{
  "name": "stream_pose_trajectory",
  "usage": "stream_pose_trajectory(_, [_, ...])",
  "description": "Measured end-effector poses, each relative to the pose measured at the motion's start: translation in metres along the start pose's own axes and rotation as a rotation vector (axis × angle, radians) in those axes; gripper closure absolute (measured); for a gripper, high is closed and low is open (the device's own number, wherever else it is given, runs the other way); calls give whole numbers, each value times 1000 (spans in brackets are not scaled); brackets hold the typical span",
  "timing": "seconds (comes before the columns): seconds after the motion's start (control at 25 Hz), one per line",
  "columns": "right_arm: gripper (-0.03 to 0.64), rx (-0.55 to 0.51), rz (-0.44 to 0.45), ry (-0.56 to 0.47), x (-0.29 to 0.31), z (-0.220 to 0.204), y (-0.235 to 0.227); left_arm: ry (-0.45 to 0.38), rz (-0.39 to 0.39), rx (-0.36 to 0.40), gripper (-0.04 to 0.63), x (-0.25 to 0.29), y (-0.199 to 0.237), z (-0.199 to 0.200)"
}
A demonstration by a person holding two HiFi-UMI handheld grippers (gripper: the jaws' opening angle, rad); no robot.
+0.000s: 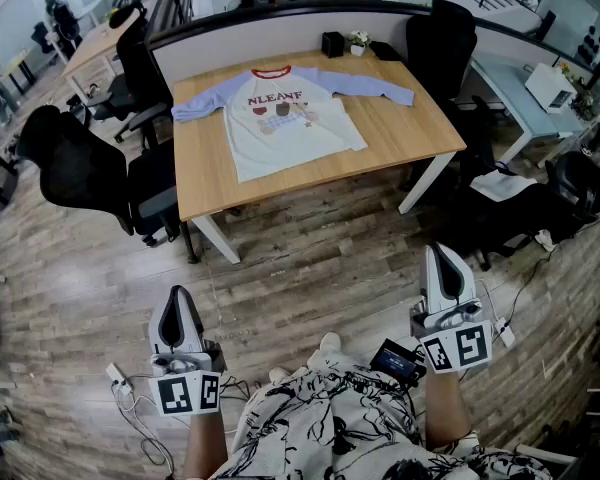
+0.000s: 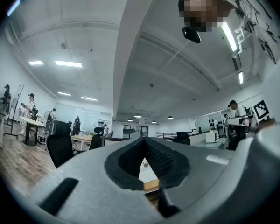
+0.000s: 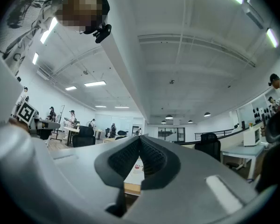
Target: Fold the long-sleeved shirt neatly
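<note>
You held the left claw [image 1: 178, 296] and right claw [image 1: 443, 256] closed on nothing, near your body and well short of the surface [image 1: 410, 133], likely because you hadn't yet stepped within reach. The shirt [image 1: 285, 118] lay flat and face up there, collar far, sleeves spread left and right, ready for a first fold.

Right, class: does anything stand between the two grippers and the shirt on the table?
Nothing visible does. The left gripper and right gripper hang shut over the floor short of the table; the shirt lies flat on it, chairs off to both sides.
</note>
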State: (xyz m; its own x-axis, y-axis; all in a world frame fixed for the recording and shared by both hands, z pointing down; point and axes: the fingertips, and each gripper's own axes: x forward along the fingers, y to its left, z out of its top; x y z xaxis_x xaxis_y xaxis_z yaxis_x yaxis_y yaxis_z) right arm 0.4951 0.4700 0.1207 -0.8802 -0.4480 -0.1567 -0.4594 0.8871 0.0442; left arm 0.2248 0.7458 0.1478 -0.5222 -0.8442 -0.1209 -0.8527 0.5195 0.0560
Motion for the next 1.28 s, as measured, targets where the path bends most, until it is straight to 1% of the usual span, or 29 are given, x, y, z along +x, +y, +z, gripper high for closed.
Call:
stream_pose_trajectory(0.28, [612, 1, 7, 4, 5, 0, 4, 7, -22, 16, 597, 3, -3, 0])
stream_pose_trajectory(0.36, [612, 25, 6, -16, 5, 2, 3, 16, -6, 8, 597, 4, -1, -2])
stream_pose_trajectory(0.48, [611, 87, 30, -64, 3, 5, 6, -8, 8, -34, 597, 2, 3, 0])
stream_pose_trajectory(0.52, [611, 91, 35, -69, 2, 5, 7, -11, 9, -45, 597, 0, 5, 0])
stream_pose_trajectory(0.56, [611, 83, 34, -66, 2, 5, 8, -8, 17, -43, 597, -1, 6, 0])
stream_pose_trajectory(0.68, [611, 54, 20, -46, 3, 2, 8, 23, 57, 4, 596, -2, 13, -1])
stream_pose_trajectory(0.8, [609, 57, 14, -44, 4, 3, 7, 39, 82, -7, 593, -2, 18, -5])
stream_pose_trajectory(0.84, [606, 57, 14, -45, 4, 3, 7, 40, 84, -16, 568, -2, 18, -6])
stream_pose_trajectory(0.92, [570, 61, 21, -45, 5, 3, 8, 41, 83, -31, 483, -2, 17, -7])
stream_pose_trajectory(0.96, [546, 64, 24, -44, 5, 2, 9, 40, 82, -35, 457, -2, 17, -7])
stream_pose_trajectory(1.04, [523, 67, 34, -37, 7, 0, 9, 39, 77, -30, 449, -2, 15, -7])
stream_pose_trajectory(1.08, [498, 69, 40, -32, 8, -2, 10, 40, 75, -20, 443, -1, 15, -7])
stream_pose_trajectory(1.16, [454, 72, 48, -27, 9, -3, 9, 47, 75, -4, 411, -1, 14, -8])
stream_pose_trajectory(1.28, [385, 84, 50, -32, 11, -4, 6, 55, 87, 10, 341, 0, 15, -9])
